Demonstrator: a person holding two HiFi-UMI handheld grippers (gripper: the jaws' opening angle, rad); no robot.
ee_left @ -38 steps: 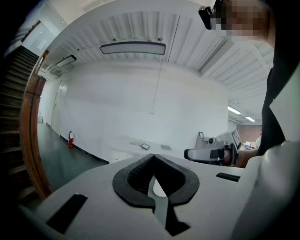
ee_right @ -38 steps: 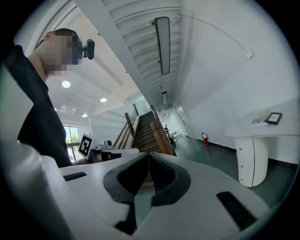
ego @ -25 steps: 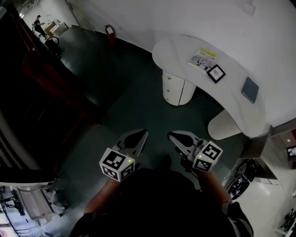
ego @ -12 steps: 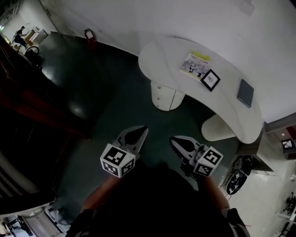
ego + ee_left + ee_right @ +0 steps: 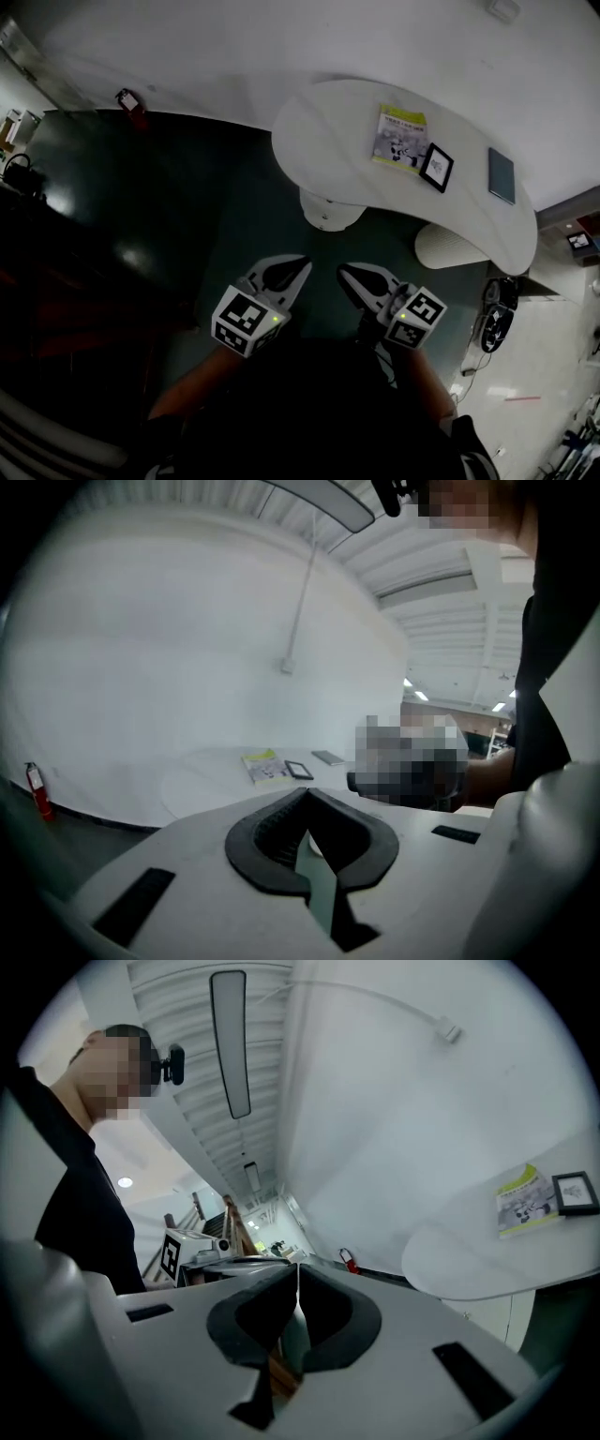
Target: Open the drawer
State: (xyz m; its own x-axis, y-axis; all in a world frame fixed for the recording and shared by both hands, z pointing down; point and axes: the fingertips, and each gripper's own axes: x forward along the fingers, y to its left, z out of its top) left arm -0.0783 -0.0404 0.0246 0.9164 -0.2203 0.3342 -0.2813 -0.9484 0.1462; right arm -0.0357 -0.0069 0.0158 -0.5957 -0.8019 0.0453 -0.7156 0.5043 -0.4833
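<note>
step: approach | left gripper, right gripper: fingers closed, empty, well short of the surface | drawer unit: under its near edge, fronts hidden | you: get lower, open one pair of fingers, face the front squarely before reaching.

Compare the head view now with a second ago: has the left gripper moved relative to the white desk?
Yes. The left gripper has come closer to the white desk, towards its drawer pedestal.
</note>
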